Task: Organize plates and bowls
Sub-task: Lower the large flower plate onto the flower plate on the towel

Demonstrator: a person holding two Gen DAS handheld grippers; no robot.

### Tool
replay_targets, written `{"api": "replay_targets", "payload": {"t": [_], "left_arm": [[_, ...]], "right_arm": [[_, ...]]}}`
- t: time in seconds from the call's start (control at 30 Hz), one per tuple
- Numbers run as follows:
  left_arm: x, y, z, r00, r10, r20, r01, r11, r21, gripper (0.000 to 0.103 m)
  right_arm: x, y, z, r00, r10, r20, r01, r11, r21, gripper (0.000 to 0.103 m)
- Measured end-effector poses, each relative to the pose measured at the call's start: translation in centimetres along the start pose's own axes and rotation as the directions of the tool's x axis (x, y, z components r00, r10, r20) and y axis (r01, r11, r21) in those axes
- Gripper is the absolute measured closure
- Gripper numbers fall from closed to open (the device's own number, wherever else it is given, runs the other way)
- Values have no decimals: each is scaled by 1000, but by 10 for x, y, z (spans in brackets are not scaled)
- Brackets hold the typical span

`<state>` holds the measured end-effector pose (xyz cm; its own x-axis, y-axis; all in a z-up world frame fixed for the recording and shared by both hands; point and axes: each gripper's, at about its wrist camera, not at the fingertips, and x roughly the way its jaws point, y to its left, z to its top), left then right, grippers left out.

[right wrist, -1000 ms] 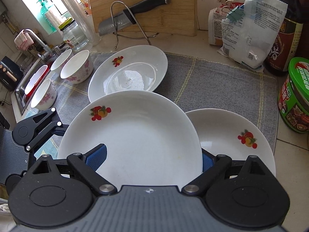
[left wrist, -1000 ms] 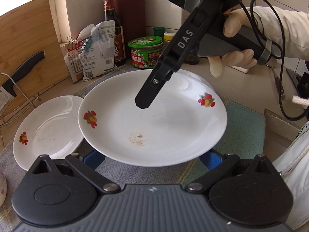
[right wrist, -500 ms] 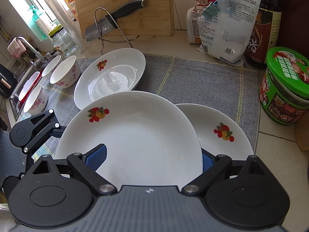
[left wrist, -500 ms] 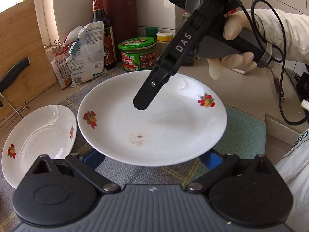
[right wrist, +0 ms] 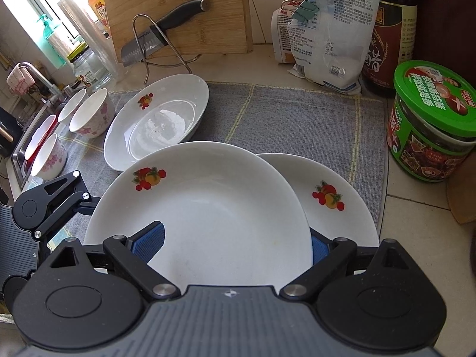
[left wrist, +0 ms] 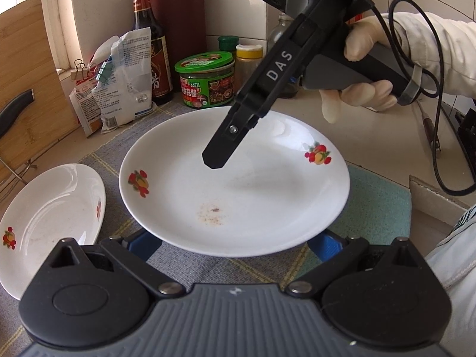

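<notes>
While the left tongs [left wrist: 235,242] reach out with blue pads wide apart under the near rim of a white round plate with fruit prints [left wrist: 238,184], whether they touch it cannot be told. The right tongs [left wrist: 214,160] hang above that plate, gripped by a gloved hand [left wrist: 363,68]. A second white fruit-print plate [left wrist: 50,217] lies left on the grey checked mat [left wrist: 119,148].

From the right wrist, the right tongs [right wrist: 236,242] stand spread, one pad over the plate [right wrist: 214,208], the other beyond its edge. It overlaps a third plate [right wrist: 336,196]. Pink-flowered white bowls [right wrist: 92,116] sit far left on the surface [right wrist: 416,238].
</notes>
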<state>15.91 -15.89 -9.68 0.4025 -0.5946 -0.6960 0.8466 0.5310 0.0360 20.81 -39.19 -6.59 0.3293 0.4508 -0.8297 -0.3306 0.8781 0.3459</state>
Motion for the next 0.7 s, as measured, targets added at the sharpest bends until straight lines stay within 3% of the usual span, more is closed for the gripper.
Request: {"api": "replay_targets", "payload": {"t": [0.7], "left_arm": [[10, -5, 2, 999, -31, -25, 31, 999, -6, 1]], "right_arm": [[3, -4, -9, 1000, -30, -4, 30, 999, 27, 5]]}}
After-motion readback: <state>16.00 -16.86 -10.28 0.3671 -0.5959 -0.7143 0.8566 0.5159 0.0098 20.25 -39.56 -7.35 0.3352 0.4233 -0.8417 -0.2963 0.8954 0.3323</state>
